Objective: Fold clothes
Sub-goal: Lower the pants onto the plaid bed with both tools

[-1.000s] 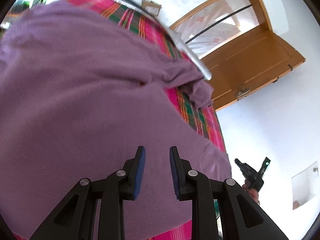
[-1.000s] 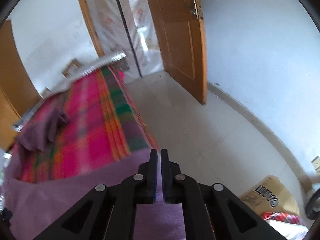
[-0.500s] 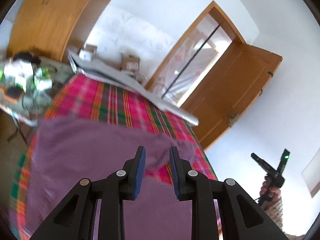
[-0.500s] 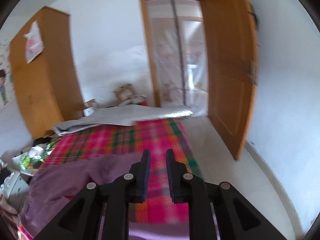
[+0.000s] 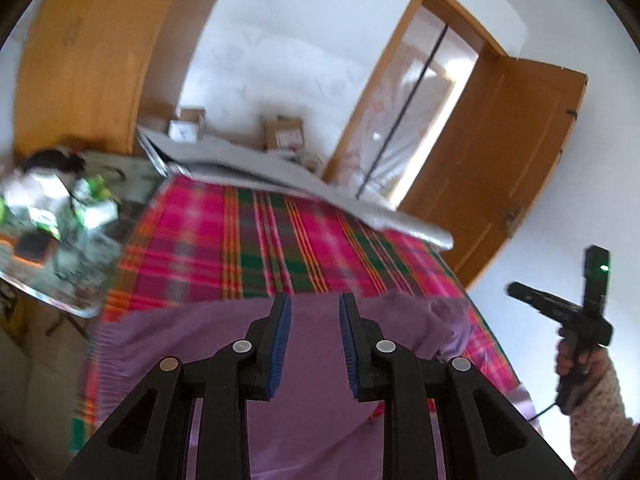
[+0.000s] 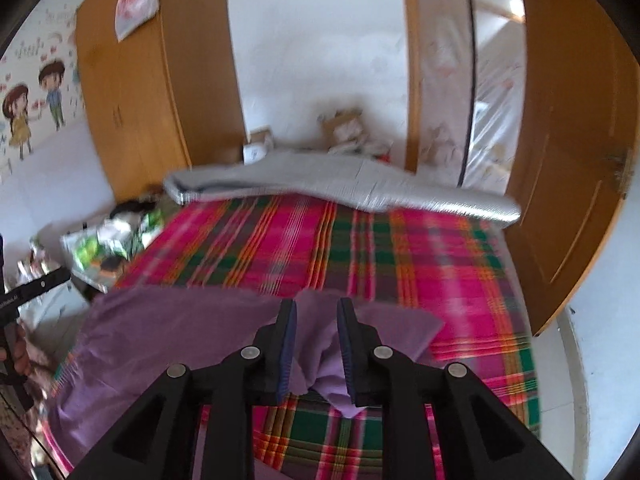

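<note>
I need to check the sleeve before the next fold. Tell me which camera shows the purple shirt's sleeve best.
The right wrist view. There the sleeve lies spread on the plaid blanket, beyond the open right gripper. The left wrist view shows mostly the shirt's body, and the sleeve only bunched at the side.

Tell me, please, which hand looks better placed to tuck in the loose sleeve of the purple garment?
Probably the right. The right gripper hangs over the loose sleeve, jaws just opened and empty. The left gripper is over the garment's flat body, sleeve off to its side.
</note>
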